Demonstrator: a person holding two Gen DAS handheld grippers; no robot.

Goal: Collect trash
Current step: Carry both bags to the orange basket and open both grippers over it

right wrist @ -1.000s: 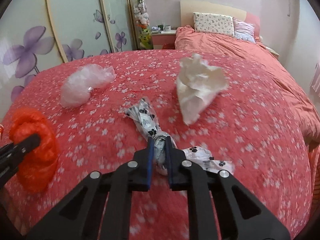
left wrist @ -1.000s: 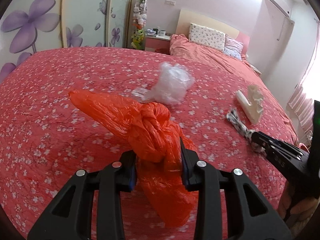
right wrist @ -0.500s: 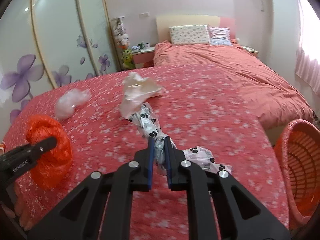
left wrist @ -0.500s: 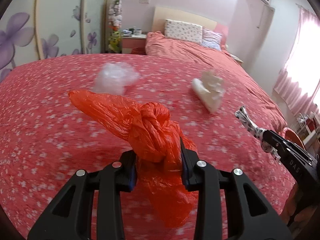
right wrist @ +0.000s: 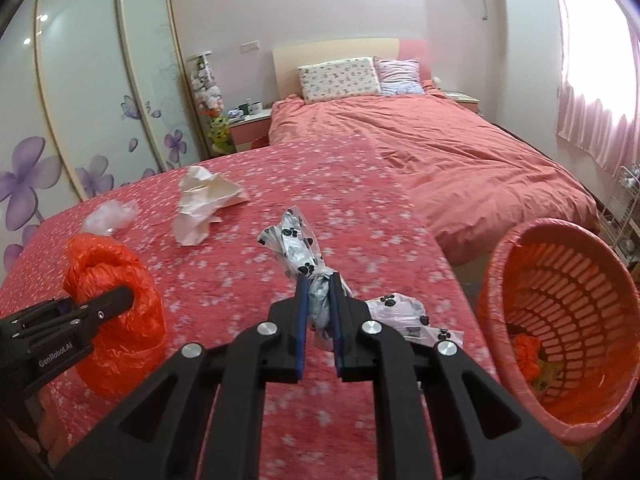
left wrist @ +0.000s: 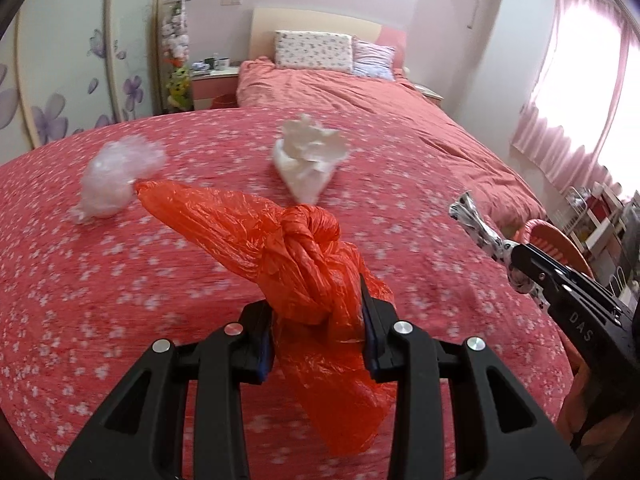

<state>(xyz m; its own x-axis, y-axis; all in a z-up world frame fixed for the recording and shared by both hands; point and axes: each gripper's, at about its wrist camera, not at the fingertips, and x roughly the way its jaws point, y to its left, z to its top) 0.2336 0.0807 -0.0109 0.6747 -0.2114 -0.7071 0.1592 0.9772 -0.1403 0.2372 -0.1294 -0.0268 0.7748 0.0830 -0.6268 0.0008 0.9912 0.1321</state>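
Note:
My left gripper [left wrist: 318, 328] is shut on a knotted orange plastic bag [left wrist: 304, 256], held above the red flowered bedspread [left wrist: 120, 280]. The orange bag also shows in the right wrist view [right wrist: 112, 292], at the left. My right gripper [right wrist: 319, 312] is shut on a knotted white bag with black paw prints [right wrist: 298, 244], also seen in the left wrist view [left wrist: 480, 232]. A crumpled clear plastic bag [left wrist: 116, 176] and a crumpled white paper bag [left wrist: 308, 160] lie on the bedspread further off. An orange slotted trash basket [right wrist: 560, 316] stands to the right of the bed's edge.
The basket holds some orange and yellowish scraps [right wrist: 528, 356] at its bottom. A pink duvet [right wrist: 440, 160] and pillows [right wrist: 340, 78] cover the far half of the bed. Wardrobe doors [right wrist: 80, 100] line the left wall. A wire rack [right wrist: 624, 216] stands by the curtained window.
Both grippers have swung to the right with their bags held. The trash basket has come fully into the right wrist view, and the clear and white bags have shifted left.

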